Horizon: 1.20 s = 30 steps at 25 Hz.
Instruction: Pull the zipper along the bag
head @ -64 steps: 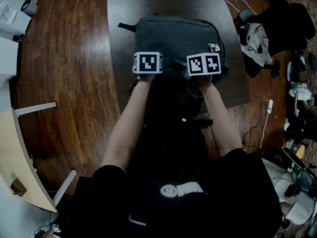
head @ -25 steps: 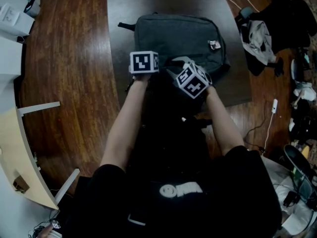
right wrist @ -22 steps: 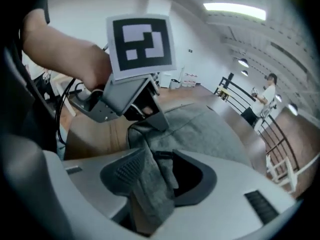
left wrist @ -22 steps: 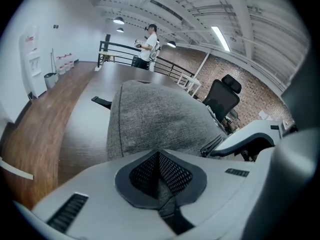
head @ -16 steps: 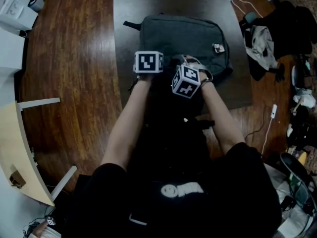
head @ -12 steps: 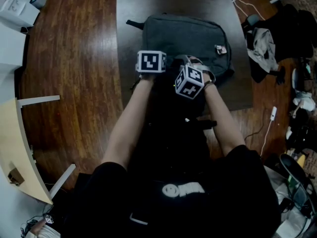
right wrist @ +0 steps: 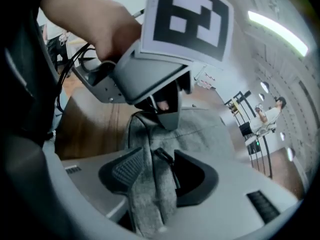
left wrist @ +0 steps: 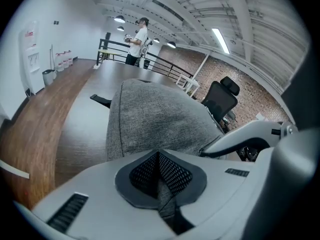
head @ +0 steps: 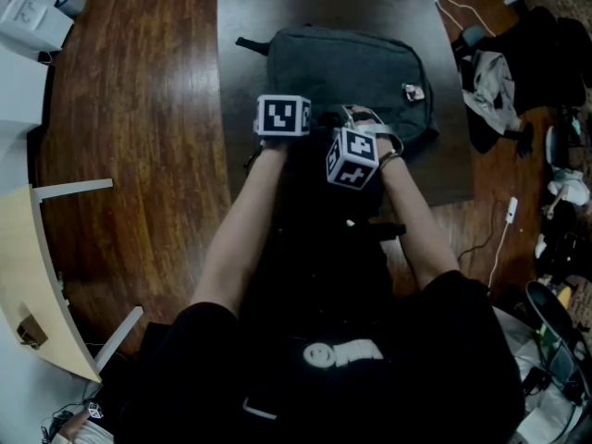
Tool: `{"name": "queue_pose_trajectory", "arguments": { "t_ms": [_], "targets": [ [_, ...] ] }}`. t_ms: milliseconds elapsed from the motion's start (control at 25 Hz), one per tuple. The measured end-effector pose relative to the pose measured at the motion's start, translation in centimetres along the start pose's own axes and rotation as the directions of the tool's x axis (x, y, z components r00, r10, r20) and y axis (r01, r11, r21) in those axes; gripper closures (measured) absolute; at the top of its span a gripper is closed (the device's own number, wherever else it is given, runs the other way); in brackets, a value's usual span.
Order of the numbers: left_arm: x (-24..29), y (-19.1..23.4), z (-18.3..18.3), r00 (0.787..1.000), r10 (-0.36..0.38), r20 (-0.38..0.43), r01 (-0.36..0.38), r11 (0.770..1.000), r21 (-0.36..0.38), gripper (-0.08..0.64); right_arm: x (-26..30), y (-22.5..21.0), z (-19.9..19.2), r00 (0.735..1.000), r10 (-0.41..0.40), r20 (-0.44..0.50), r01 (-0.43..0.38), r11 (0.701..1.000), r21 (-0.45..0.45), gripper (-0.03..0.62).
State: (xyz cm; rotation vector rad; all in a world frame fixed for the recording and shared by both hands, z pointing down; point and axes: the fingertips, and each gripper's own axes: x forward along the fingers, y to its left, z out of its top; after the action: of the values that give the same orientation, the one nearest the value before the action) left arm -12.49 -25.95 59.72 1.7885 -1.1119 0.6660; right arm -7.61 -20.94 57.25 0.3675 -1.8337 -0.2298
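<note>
A grey backpack [head: 342, 63] lies flat on a dark table [head: 250, 7]. Both grippers sit at its near edge, side by side; the marker cubes [head: 282, 117] hide their tips in the head view. In the left gripper view, my left gripper [left wrist: 160, 180] is shut on a pinch of the bag's grey fabric [left wrist: 150, 114]. My right gripper [right wrist: 160, 173] has just been opening its jaws. They stand wide around a raised fold of fabric [right wrist: 145, 189] with the black zipper pull [right wrist: 163, 155] on it. The right-hand pad [right wrist: 196, 176] is clear of the fold.
The table's near and right edges border a wooden floor [head: 129, 109]. Clothes and bags [head: 499, 72] lie on the floor at right, with a white cable [head: 504, 215]. A pale desk [head: 37, 285] stands at left. An office chair [left wrist: 225, 91] and a distant person [left wrist: 139, 39] stand beyond the table.
The right gripper has come in from the right to just beside the left one and its cube has rolled. The left gripper has held still on the bag.
</note>
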Motion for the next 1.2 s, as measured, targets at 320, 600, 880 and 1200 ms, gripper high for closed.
{"name": "queue_pose_trajectory", "arguments": {
  "t_ms": [320,600,880,1200],
  "targets": [
    [0.1,0.5,0.2,1.0,0.013,0.012,-0.013,1.0,-0.001,0.558,1.2,0.0,0.8,0.992,0.124,-0.023,-0.126,0.985,-0.119,0.333],
    [0.2,-0.3,0.7,0.999,-0.024,0.046,0.023,1.0,0.011,0.558,0.5,2.0,0.0,0.986,0.167,0.024,-0.151,0.938,-0.313,0.514],
    [0.4,0.0,1.0,0.999,-0.01,0.049,0.009,1.0,0.012,0.558,-0.5,-0.4,-1.8,0.994,0.099,0.045,-0.088,0.975,-0.205,0.575],
    [0.2,0.1,0.6,0.999,-0.008,0.033,0.008,1.0,0.007,0.558,-1.2,-2.6,-2.0,0.997,-0.041,0.061,0.046,0.996,-0.073,0.446]
  ]
}}
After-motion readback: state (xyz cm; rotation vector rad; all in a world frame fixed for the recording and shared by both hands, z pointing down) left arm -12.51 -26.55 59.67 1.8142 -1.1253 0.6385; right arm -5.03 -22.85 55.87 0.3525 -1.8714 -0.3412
